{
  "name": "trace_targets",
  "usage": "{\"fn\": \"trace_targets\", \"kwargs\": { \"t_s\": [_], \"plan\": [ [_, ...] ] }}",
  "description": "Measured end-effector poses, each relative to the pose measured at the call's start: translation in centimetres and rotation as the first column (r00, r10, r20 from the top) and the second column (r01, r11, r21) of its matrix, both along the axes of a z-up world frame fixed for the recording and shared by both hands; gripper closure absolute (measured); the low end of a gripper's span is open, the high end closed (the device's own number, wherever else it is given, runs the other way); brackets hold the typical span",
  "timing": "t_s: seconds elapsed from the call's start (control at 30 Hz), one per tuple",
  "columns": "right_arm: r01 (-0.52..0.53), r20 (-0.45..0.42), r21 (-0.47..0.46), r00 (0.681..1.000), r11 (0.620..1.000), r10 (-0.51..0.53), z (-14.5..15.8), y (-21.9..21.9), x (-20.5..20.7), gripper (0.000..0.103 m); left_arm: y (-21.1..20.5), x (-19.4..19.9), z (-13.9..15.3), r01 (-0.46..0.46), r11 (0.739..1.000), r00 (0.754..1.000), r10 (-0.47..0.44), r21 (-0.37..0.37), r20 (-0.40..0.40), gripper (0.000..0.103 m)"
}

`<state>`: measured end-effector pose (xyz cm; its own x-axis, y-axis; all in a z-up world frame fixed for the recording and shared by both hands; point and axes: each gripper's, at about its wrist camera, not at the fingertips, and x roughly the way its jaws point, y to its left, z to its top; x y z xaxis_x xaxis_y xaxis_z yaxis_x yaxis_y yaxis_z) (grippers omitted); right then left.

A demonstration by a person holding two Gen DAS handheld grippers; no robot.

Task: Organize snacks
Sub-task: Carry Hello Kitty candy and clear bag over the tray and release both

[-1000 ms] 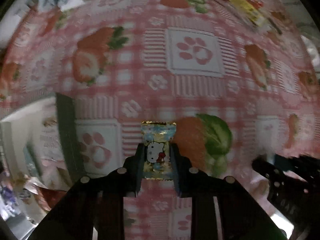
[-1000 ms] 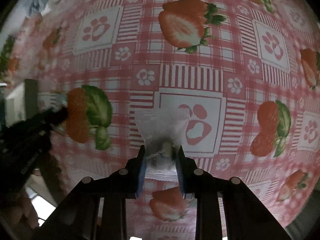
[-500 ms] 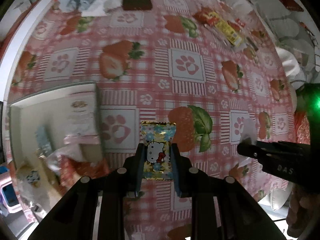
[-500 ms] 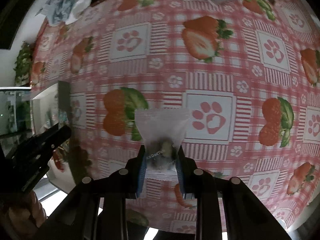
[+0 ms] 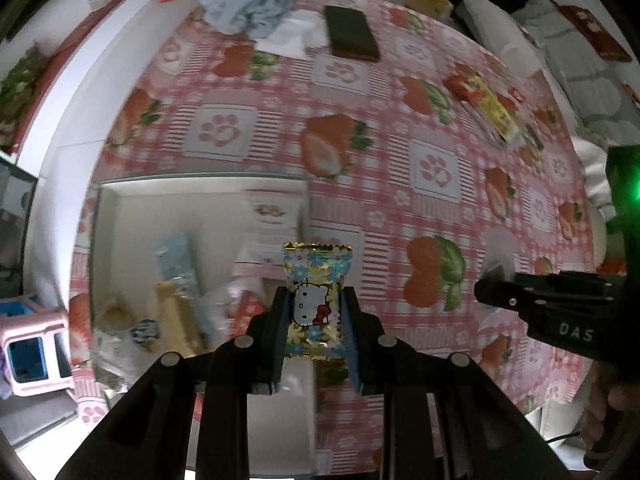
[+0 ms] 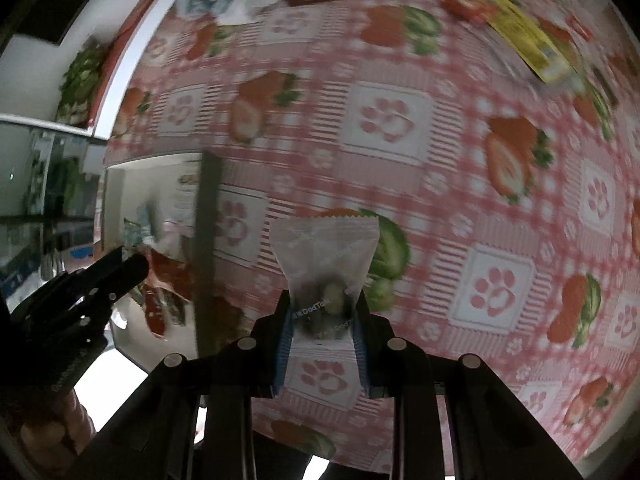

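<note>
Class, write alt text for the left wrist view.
The left gripper holds a Hello Kitty candy packet above a white box of snacks on a strawberry tablecloth; the right gripper enters from the right.

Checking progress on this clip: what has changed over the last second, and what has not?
Both grippers rose and swung left toward the white box, which now fills the left wrist view's lower left. The left gripper, holding the Hello Kitty candy, now hangs by the box's right wall. The right gripper follows with its clear packet. Nothing was taken or released; the snacks on the tablecloth stayed put.
</note>
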<state>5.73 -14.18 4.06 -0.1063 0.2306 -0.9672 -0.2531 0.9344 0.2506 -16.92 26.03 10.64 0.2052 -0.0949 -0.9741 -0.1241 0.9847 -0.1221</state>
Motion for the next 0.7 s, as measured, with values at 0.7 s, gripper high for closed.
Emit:
{"fn": "trace_targets", "kwargs": {
  "t_s": [0.7],
  "plan": [
    [-0.239,0.026,0.027,0.971,0.971,0.238,1.3,12.5,-1.1,0.074,8.5,-2.2,-0.7,-0.152,0.987,0.988,0.152,0.053,-0.002,0.076]
  ]
}}
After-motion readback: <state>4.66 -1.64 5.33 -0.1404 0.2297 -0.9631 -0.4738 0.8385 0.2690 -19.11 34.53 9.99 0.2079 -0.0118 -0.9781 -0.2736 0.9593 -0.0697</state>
